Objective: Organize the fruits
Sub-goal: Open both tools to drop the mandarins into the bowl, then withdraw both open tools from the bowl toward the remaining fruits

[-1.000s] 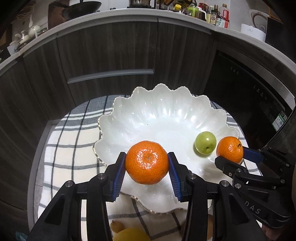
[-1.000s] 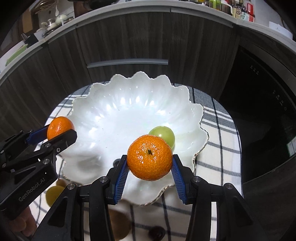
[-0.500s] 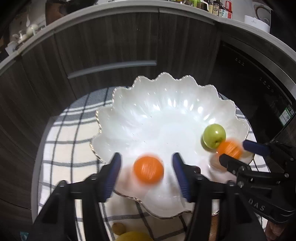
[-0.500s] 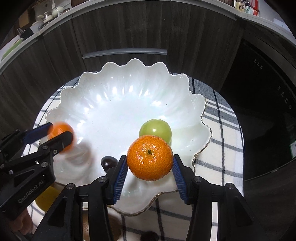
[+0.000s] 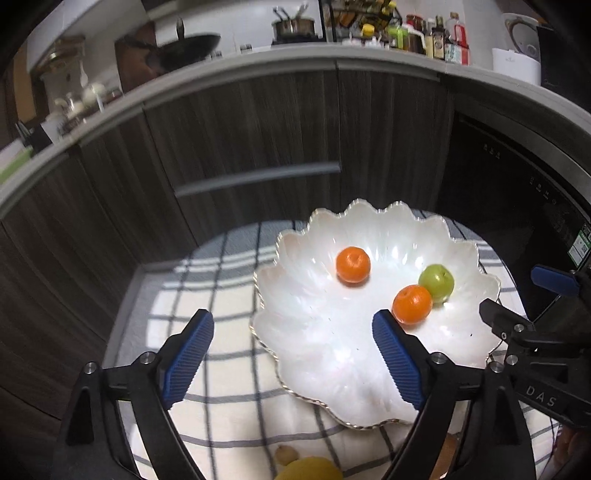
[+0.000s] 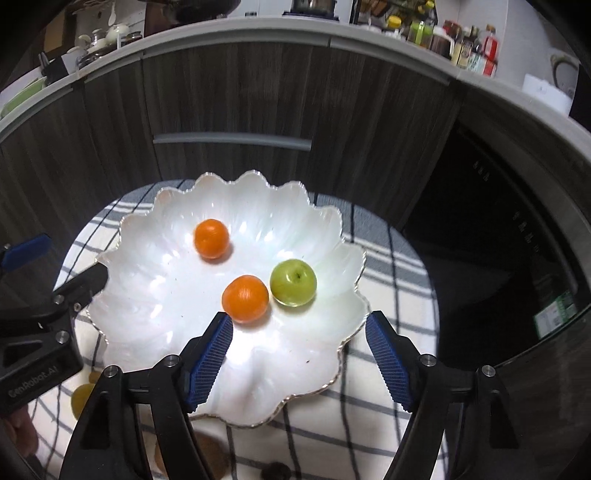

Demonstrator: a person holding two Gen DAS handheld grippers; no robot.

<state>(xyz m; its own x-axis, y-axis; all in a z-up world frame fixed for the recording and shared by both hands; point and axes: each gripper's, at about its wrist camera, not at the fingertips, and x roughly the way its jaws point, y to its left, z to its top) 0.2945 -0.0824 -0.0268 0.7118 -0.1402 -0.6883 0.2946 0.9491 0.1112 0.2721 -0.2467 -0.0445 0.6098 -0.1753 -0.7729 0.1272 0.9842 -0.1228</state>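
Your surface (image 6: 399,295) wears a checked cloth (image 5: 229,280); on it sit the white bowl (image 6: 325,369), a yellow fruit (image 5: 310,469) and small brown fruits (image 6: 275,470).

a run of dark wood-grain cabinets (image 5: 258,147) fills the back of the room, with a long grey handle (image 5: 258,179) across one drawer front. a pale grey countertop (image 6: 236,35) runs along their top, crowded with bottles and jars (image 5: 432,35), a black wok (image 5: 192,42), a steel pot (image 5: 293,26) and a white kettle (image 5: 517,55). to the right sits a black built-in appliance (image 6: 517,240). the wall (image 5: 236,22) behind is white.
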